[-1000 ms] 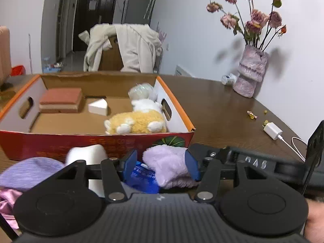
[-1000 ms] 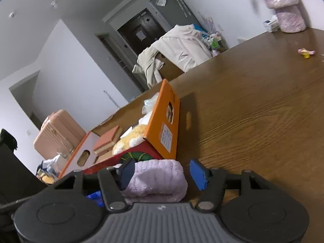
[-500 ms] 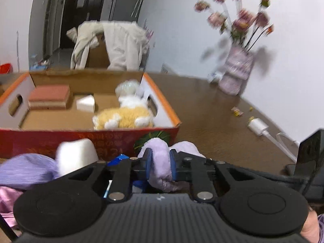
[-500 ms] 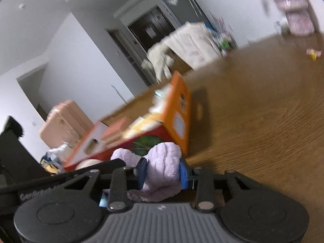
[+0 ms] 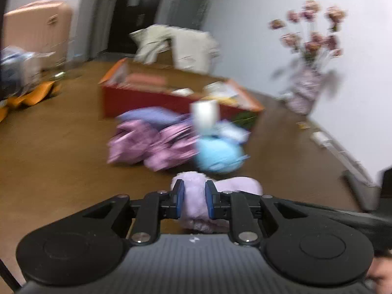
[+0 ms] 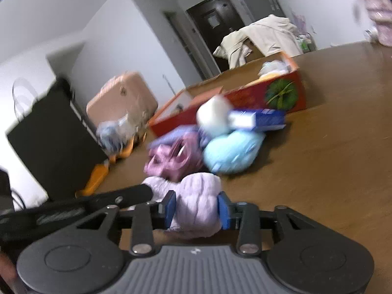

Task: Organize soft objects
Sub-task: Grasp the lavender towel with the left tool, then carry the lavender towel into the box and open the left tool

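Tabletop (image 5: 49,147), towel (image 5: 194,203) between hand-held gripper (image 5: 194,202) fingers

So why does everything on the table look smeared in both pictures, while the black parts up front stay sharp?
Left wrist view: the pile of soft things and the red box streak with motion blur, while the left hand-held gripper and its lilac fluffy cloth ride with the camera. Right wrist view: the same, with the right hand-held gripper crisp; fisheye bends the walls.
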